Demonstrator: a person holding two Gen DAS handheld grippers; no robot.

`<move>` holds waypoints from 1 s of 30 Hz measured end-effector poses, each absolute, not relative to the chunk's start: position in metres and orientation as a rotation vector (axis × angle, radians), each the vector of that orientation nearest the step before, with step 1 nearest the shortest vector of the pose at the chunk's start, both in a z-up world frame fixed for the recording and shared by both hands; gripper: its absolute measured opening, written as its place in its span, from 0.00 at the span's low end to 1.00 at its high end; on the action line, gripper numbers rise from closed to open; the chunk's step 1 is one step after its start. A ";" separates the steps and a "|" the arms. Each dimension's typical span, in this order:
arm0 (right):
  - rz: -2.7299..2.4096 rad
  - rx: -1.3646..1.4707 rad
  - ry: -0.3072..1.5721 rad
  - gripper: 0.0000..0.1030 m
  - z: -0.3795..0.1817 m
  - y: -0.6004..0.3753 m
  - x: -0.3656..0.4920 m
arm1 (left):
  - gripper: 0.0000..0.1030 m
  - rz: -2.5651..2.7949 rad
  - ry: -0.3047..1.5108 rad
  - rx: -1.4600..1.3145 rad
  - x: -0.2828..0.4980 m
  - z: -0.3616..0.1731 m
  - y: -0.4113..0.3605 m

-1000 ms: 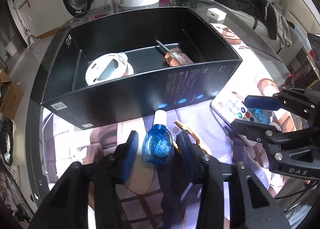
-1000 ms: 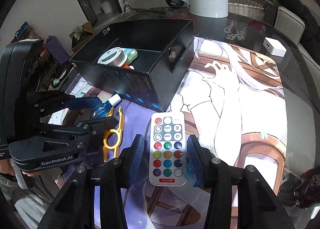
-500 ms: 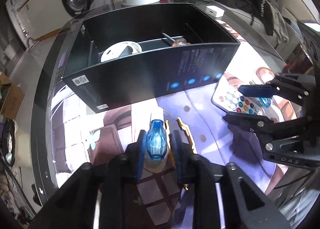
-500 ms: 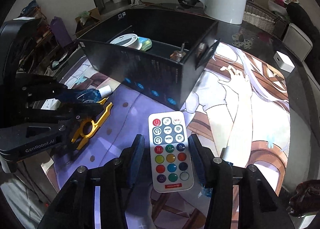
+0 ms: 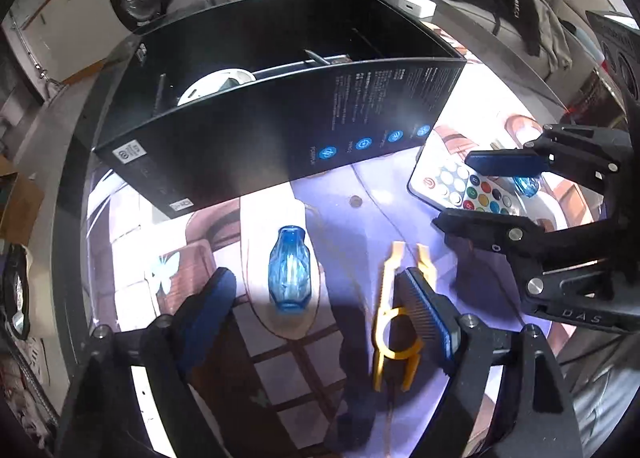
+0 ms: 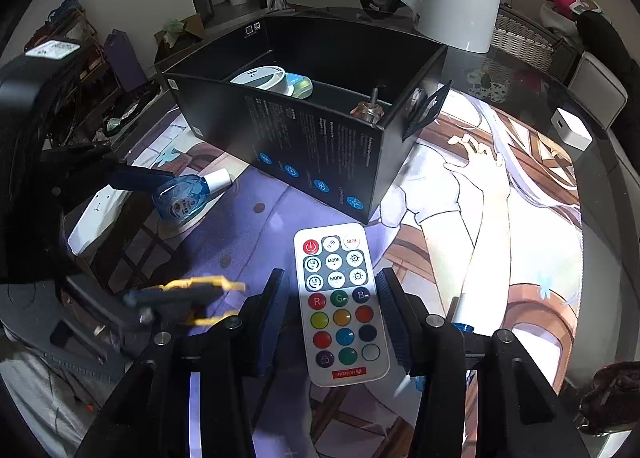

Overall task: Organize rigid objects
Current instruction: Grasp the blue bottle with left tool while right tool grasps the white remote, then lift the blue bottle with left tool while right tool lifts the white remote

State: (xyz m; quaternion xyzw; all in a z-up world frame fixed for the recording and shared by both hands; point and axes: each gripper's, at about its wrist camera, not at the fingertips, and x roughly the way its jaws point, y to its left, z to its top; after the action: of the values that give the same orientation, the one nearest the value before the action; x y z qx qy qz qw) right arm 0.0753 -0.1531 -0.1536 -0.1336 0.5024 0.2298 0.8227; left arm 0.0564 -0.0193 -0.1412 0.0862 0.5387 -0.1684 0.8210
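Black box (image 5: pixel 248 146) at upper centre holds some items; bottle (image 5: pixel 289 270), clip (image 5: pixel 394 310), remote (image 6: pixel 340 306) remain out, both grippers' fingers wide

wrist views, close, sharing black box (image 5: pixel 280 126)

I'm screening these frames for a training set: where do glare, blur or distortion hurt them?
Left wrist view: glare whitens the black box front wall, fisheye bows its rim, and the blue bottle stays sharp. Right wrist view: the yellow tool and the left gripper are blurred, a light patch washes the remote control top, and the edges darken.
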 end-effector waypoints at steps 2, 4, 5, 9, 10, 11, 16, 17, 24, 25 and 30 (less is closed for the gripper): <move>0.493 -0.287 1.067 0.46 -0.153 -0.153 0.074 | 0.51 -0.341 1.131 0.166 0.058 -0.138 -0.016; 0.495 -0.288 1.065 0.46 -0.154 -0.154 0.074 | 0.42 -0.342 1.127 0.155 0.062 -0.136 -0.013; 0.495 -0.287 1.066 0.46 -0.154 -0.154 0.075 | 0.34 -0.344 1.126 0.149 0.063 -0.136 -0.011; 0.494 -0.284 1.066 0.46 -0.153 -0.154 0.076 | 0.17 -0.335 1.122 0.160 0.071 -0.138 -0.012; 0.494 -0.284 1.066 0.46 -0.154 -0.154 0.076 | 0.16 -0.337 1.124 0.159 0.071 -0.138 -0.013; 0.493 -0.288 1.066 0.46 -0.154 -0.153 0.076 | 0.16 -0.339 1.126 0.157 0.070 -0.136 -0.015; 0.481 -0.324 1.062 0.38 -0.154 -0.149 0.073 | 0.15 -0.360 1.084 0.161 0.062 -0.122 -0.017; 0.482 -0.329 1.060 0.38 -0.154 -0.148 0.072 | 0.15 -0.364 1.079 0.156 0.062 -0.120 -0.017; 0.496 -0.329 1.049 0.38 -0.151 -0.141 0.066 | 0.15 -0.378 1.049 0.139 0.059 -0.109 -0.011; 0.501 -0.333 1.046 0.38 -0.151 -0.140 0.064 | 0.15 -0.388 1.063 0.141 0.060 -0.112 -0.012; 0.511 -0.343 1.048 0.38 -0.154 -0.136 0.061 | 0.19 -0.355 1.126 0.153 0.066 -0.134 -0.007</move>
State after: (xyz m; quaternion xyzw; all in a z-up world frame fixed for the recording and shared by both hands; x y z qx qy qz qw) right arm 0.0610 -0.1355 -0.1538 -0.1613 0.4922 0.2402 0.8210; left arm 0.0658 -0.0071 -0.1340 0.0718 0.5303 -0.1673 0.8280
